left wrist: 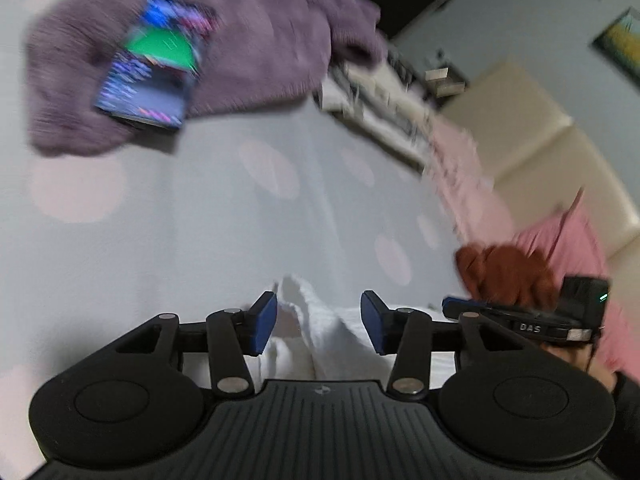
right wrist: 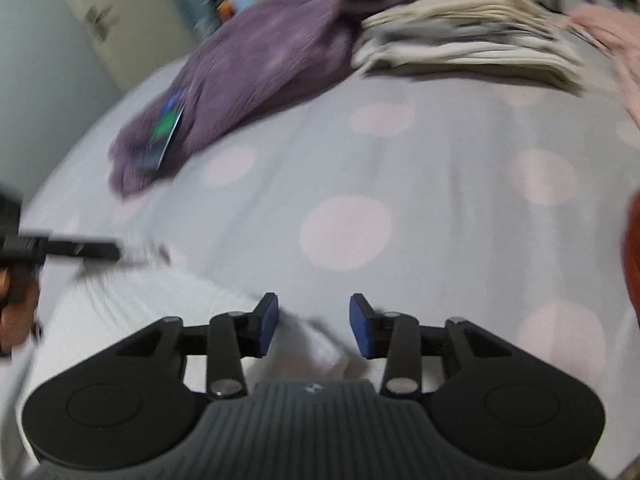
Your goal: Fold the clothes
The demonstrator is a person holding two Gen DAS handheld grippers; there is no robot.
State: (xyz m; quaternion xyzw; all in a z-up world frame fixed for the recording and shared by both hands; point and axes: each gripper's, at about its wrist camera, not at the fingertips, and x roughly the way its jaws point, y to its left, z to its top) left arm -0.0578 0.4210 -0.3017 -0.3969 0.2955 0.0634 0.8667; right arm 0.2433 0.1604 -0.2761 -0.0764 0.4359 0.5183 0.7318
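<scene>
A white garment (left wrist: 316, 332) lies on the spotted bedsheet (left wrist: 224, 216) right under my left gripper (left wrist: 318, 320), which is open with a ridge of the cloth rising between its blue pads. In the right wrist view the same white garment (right wrist: 132, 312) spreads to the lower left, and my right gripper (right wrist: 313, 326) is open over its edge. A purple sweater (left wrist: 248, 40) with a colourful tag (left wrist: 154, 68) lies farther back; it shows as the purple sweater (right wrist: 260, 64) in the right view. The other gripper (left wrist: 520, 320) appears at right, and the left one (right wrist: 60, 250) at the left edge.
A stack of folded pale clothes (right wrist: 464, 44) sits at the far side of the bedsheet (right wrist: 400, 168). A pink garment (left wrist: 472, 184) and a rust-coloured one (left wrist: 504, 276) lie at the right. A hand (right wrist: 16, 308) shows at the left edge. Both views are motion-blurred.
</scene>
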